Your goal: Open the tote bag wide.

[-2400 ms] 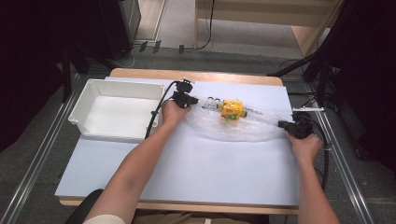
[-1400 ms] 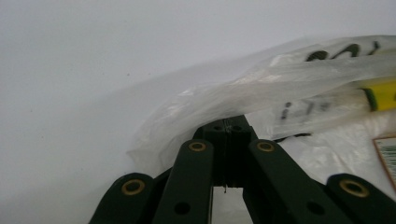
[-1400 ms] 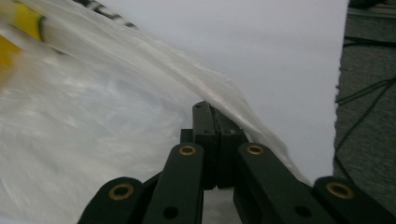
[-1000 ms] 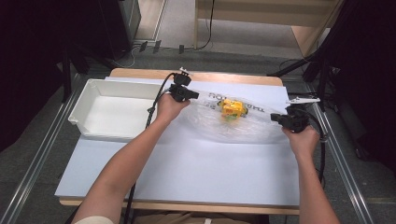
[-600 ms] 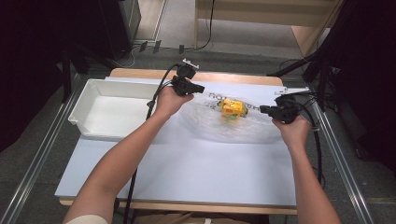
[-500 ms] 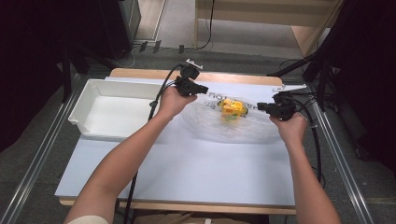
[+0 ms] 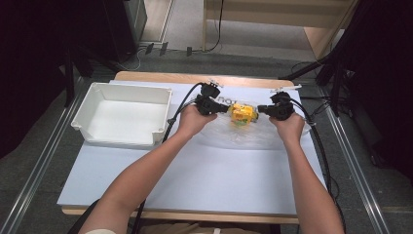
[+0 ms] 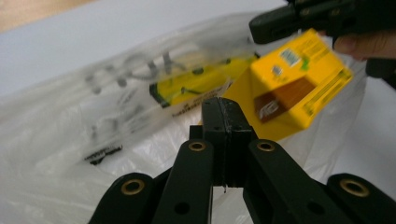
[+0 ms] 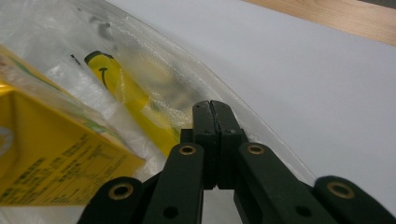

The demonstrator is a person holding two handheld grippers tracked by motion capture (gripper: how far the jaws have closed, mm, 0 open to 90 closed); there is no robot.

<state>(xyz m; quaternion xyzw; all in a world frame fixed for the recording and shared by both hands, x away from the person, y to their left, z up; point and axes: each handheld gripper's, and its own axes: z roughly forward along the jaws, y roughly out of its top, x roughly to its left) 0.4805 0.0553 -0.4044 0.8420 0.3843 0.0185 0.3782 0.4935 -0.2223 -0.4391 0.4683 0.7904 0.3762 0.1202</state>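
Now: claws 2 [image 7: 223,106] [image 7: 262,109] | plastic bag 1 [image 7: 253,136] | yellow carton 1 [image 7: 243,114] | white bin 1 [image 7: 97,138]

Both forearms are extended forward from the near edge. The left gripper [image 7: 220,106] and the right gripper [image 7: 265,110] are held level — tips turned inward, facing one another. The jaws of each are seen pressed fully together.

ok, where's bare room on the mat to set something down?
Free: the near half of the mat, between the forearms, and inside the white bin. Crowded: the far middle, where both grippers meet at the clear bag with the yellow carton.
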